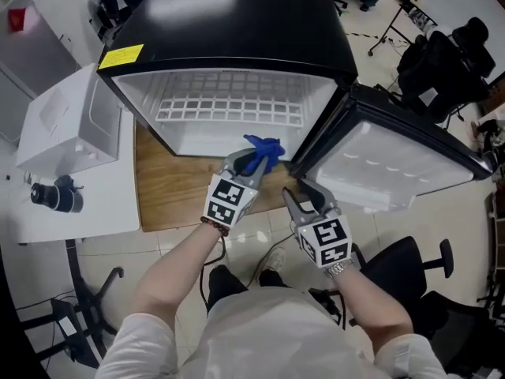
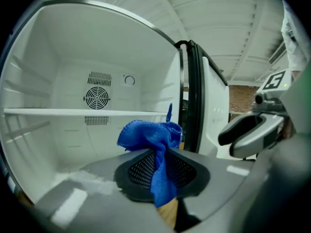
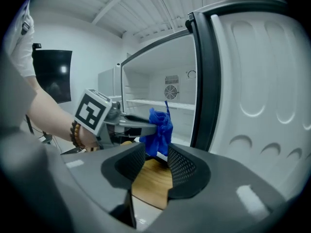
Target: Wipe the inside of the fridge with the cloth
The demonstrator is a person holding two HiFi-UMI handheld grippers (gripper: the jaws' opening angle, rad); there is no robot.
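Cloth [image 2: 154, 140] bright blue. Fridge [image 1: 237, 22] glossy black outside, white inside. Yellow label [image 1: 121, 56] on its top left corner. Wire shelf [image 1: 229, 105] white, grid pattern. Left gripper [image 2: 158, 169] and right gripper [image 3: 150, 166] grey. Pads [image 3: 187, 169] black, fine mesh texture. Marker cubes [image 1: 229, 200] black-and-white squares. Wooden board [image 1: 170, 192] under fridge light brown, grained. Floor [image 1: 245, 239] pale tiles. Table [image 1: 79, 204] white. Office chair [image 1: 410, 267] black.

On fridge [image 1: 237, 22] top, yellow label [image 1: 121, 56]: print too small to read. Nothing else legible.
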